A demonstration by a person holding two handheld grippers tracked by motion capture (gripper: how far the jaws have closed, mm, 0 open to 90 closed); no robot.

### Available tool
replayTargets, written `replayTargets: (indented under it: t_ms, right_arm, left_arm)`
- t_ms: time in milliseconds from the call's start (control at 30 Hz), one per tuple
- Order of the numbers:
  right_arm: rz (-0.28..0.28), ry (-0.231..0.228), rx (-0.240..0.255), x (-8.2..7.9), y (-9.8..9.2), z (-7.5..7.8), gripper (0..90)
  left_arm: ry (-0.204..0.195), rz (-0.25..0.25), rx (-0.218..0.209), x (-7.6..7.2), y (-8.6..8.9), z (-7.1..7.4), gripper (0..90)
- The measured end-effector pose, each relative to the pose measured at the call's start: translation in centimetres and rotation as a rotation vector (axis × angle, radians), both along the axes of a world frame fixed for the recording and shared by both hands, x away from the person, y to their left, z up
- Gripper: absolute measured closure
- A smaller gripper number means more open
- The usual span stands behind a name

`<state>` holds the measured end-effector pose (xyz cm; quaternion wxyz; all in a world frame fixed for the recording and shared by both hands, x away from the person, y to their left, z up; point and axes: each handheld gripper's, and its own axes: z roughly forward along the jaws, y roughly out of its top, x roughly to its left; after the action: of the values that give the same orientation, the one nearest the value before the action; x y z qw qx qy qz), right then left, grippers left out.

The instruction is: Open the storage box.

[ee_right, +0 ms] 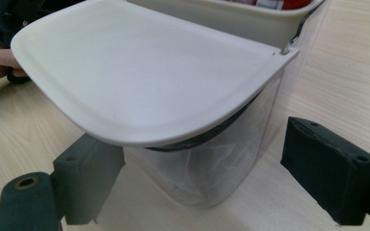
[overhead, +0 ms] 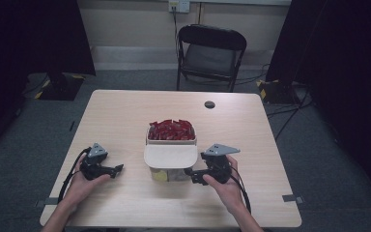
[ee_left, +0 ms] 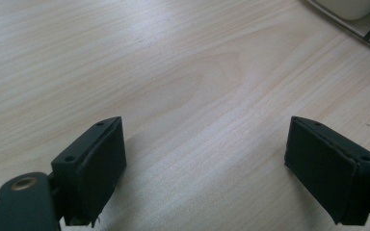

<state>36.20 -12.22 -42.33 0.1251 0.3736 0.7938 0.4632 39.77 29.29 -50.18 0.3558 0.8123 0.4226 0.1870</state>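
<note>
The container [overhead: 170, 162] stands at the centre of the table [overhead: 125, 116], slightly toward the near edge. It has a clear body, a white flat lid [ee_right: 139, 72] that overhangs toward the person, and behind the lid an open white compartment heaped with red packets [overhead: 171, 129]. Something yellow shows through the clear wall at the base; what it is cannot be told.

The right claw [overhead: 192, 176] sits at 4 o'clock from the container, just beside its clear wall. In the right gripper view its jaws stand released, spread to either side of the clear body below the lid rim, gripping nothing. The left claw [overhead: 120, 168] rests at 8 o'clock, apart from the container, jaws likewise released over bare table.

Step in hand, as judged: take hold of the container or its lid with the right claw. Procedure:
1. Keep the jaws level with the clear wall, below the overhang.
2. Centre the body between both pads before clenching.
3. Clench gently; the clear wall looks thin and may flex or slip.
4. Bring the left claw in from 8 o'clock to steady the opposite side.

No brand, label or writing can be read on the container or packets.
</note>
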Motion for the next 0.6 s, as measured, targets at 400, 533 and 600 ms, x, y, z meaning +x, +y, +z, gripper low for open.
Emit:
replayTargets:
  t_ms: [400, 533, 600]
  right_arm:
    - [-0.001, -0.014, 0.016, 0.5, 0.1, 0.8, 14.1]
    - [0.0, -0.015, 0.025, 0.8, 0.1, 1.1, 14.1]
    - [0.0, -0.016, 0.026, 0.8, 0.1, 1.1, 14.1]
  left_arm:
    - [0.0, 0.0, 0.0, 0.0, 0.0, 0.0, 13.9]
    - [0.001, 0.0, 0.0, 0.0, 0.0, 0.0, 13.9]
    - [0.0, 0.001, 0.0, 0.0, 0.0, 0.0, 13.9]
